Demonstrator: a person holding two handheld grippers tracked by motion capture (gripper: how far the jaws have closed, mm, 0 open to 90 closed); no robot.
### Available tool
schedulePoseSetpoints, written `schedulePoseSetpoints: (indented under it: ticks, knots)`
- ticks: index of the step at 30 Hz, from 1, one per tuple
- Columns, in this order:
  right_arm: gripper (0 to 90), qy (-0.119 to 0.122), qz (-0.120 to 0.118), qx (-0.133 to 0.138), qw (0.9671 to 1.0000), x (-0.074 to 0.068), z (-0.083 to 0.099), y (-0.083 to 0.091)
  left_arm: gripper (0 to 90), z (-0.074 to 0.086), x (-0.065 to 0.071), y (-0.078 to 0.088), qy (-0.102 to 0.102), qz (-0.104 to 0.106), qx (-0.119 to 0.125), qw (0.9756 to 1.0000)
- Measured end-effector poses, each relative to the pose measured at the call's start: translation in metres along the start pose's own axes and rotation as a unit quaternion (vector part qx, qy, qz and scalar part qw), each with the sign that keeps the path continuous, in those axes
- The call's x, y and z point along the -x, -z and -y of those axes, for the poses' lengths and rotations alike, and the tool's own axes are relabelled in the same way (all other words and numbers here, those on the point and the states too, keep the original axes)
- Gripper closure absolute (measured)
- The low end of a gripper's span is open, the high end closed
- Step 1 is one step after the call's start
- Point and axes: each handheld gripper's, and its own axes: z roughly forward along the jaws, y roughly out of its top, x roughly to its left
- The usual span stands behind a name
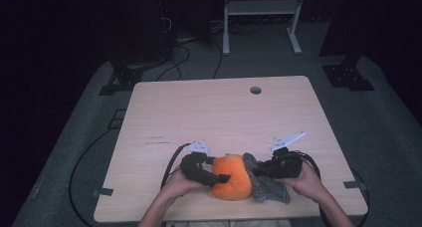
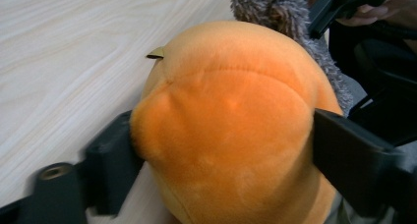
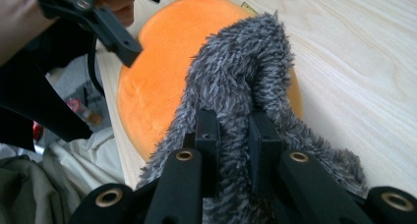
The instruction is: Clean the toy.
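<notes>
A dark room surrounds the pale wooden counter [image 1: 224, 112]. The orange plush [image 2: 231, 126] is squeezed between the left gripper [image 2: 221, 150] jaws; a fold of grey fuzzy cloth [image 3: 236, 86] is pinched in the near-shut right gripper [image 3: 233, 130] jaws. Draping seems under way; next, the cloth needs pulling across the plush

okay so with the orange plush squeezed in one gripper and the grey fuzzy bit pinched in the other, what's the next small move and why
Probably draw the right gripper gently away from the left gripper. Its jaws are pinched on the grey fuzzy cloth, which drapes against the orange plush that the left jaws squeeze from both sides, so a slow pull should peel them apart.
</notes>
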Motion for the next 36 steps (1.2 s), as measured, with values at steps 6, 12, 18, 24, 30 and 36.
schedulePoseSetpoints:
  ticks: [6, 12, 18, 24, 30, 36]
  knots:
    - [77.8, 0.011, 0.031, 0.045, 0.9984, -0.007, -0.003, 0.018, 40.7, -0.015, 0.030, 0.012, -0.168, -0.079, 0.121, 0.9752]
    - [77.5, 0.031, 0.081, 0.032, 0.9958, -0.003, -0.017, 0.007, 26.0, -0.006, 0.015, 0.002, -0.160, -0.114, 0.068, 0.9782]
    - [77.6, 0.028, 0.064, 0.012, 0.9975, -0.004, -0.007, -0.016, 13.3, -0.004, 0.005, 0.004, -0.083, -0.089, 0.055, 0.9911]
    - [77.6, 0.089, 0.068, 0.035, 0.9931, -0.035, -0.029, -0.007, 31.2, 0.000, 0.022, 0.000, -0.174, -0.100, 0.041, 0.9787]
    - [77.8, 0.093, 0.054, 0.031, 0.9937, -0.032, -0.031, -0.012, 30.6, 0.004, 0.018, 0.005, -0.171, -0.094, 0.034, 0.9802]
    - [78.1, 0.078, 0.048, 0.034, 0.9952, -0.031, -0.018, -0.018, 26.6, -0.003, 0.019, 0.000, -0.125, -0.095, 0.045, 0.9866]
